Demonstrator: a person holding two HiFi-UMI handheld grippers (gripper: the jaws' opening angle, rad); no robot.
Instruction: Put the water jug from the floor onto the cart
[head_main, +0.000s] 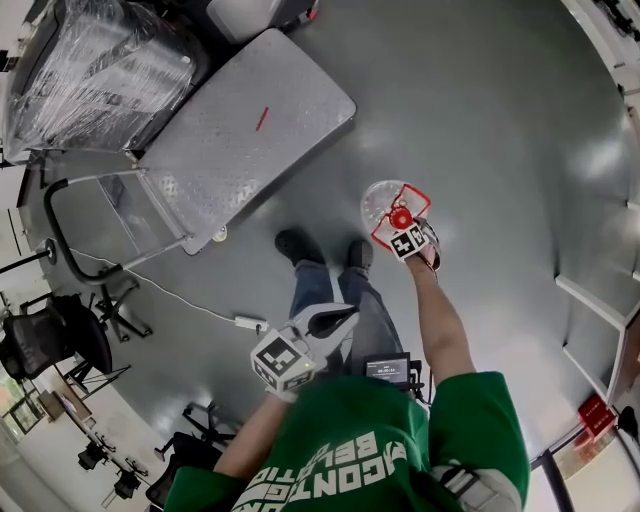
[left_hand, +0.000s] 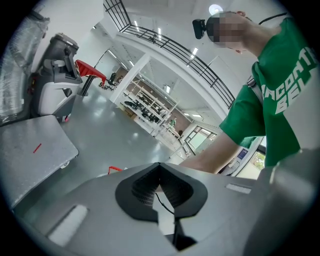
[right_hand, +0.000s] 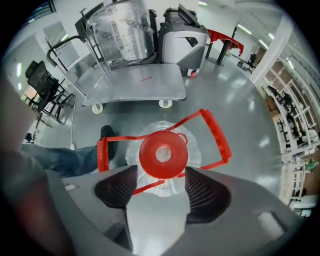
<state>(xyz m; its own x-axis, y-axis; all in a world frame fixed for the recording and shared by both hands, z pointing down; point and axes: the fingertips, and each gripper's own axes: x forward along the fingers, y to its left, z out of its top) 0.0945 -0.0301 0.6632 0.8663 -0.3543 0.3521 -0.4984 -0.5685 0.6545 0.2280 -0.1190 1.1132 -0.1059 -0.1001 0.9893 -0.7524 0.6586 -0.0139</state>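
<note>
The water jug (head_main: 385, 205) is clear plastic with a red cap (right_hand: 163, 154) and a red carry handle (right_hand: 215, 137), and it stands upright on the grey floor just ahead of my shoes. My right gripper (head_main: 404, 226) hangs directly over it. In the right gripper view this gripper (right_hand: 161, 186) is open, its pads on either side of the cap's near edge, with the handle's near bar crossing the gap. My left gripper (head_main: 343, 318) is held up near my waist, shut and empty (left_hand: 160, 167). The flat metal cart (head_main: 240, 130) stands to the jug's far left.
A plastic-wrapped load (head_main: 100, 70) sits behind the cart's push handle (head_main: 58, 215). Office chairs (head_main: 50, 340) and a floor cable (head_main: 180, 298) are at the left. A grey floor machine (right_hand: 182, 37) stands beyond the cart. Shelving (head_main: 600, 300) lines the right.
</note>
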